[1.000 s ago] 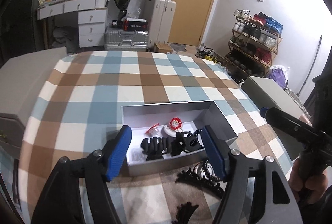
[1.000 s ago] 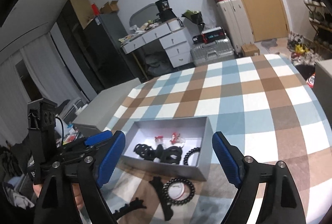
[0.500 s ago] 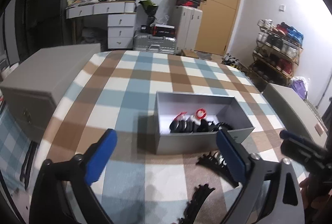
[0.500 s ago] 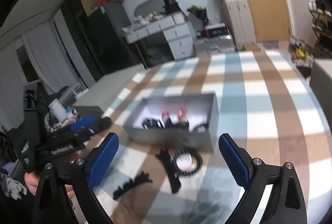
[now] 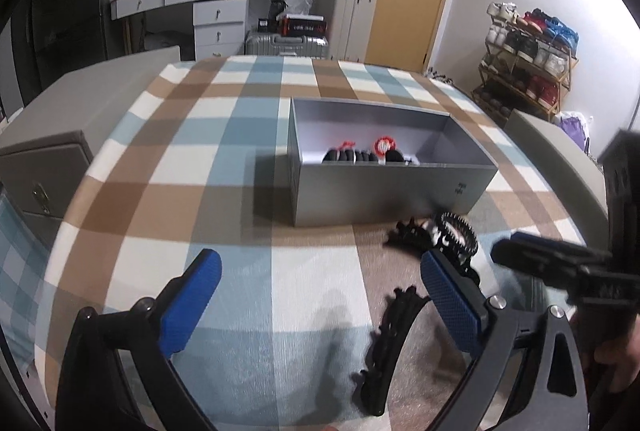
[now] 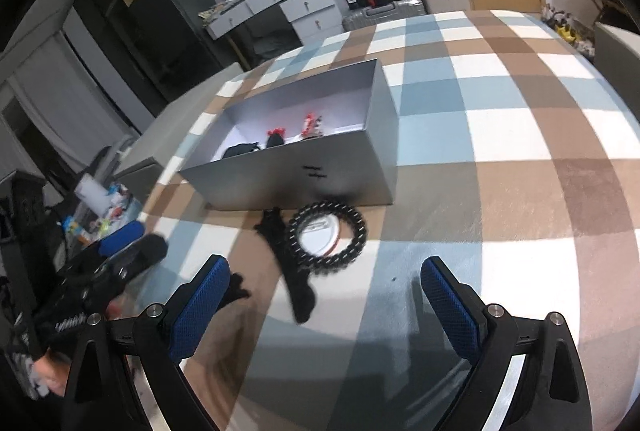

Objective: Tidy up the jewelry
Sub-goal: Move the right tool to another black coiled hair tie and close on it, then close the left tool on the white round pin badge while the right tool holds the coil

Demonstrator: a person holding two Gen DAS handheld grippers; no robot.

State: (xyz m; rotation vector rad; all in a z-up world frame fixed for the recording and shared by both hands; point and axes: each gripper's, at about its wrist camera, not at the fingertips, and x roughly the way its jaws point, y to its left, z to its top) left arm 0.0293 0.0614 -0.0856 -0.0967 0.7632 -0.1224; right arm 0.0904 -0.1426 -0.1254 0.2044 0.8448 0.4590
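Note:
A grey open box (image 5: 384, 187) (image 6: 320, 171) stands on the checked tablecloth and holds black and red hair pieces (image 5: 360, 154) (image 6: 276, 141). In front of it lie a black spiral hair tie (image 6: 328, 233) (image 5: 458, 235) around a white badge (image 6: 320, 237), a black claw clip (image 6: 290, 267) (image 5: 408, 233) and a second black clip (image 5: 390, 347). My left gripper (image 5: 320, 295) is open and empty above the cloth, left of the clips. My right gripper (image 6: 326, 297) is open and empty, just in front of the hair tie.
Grey cabinets (image 5: 48, 135) flank the table on the left and another (image 5: 560, 151) on the right. Suitcases (image 5: 348, 19), a white drawer desk (image 5: 200, 7) and a shoe rack (image 5: 528, 51) stand behind. The cloth's edge (image 5: 52, 271) curves down near me.
Both grippers have drawn back and dropped lower from above the box toward the near side of the table. The left gripper left the box empty-handed. The loose pieces have not moved.

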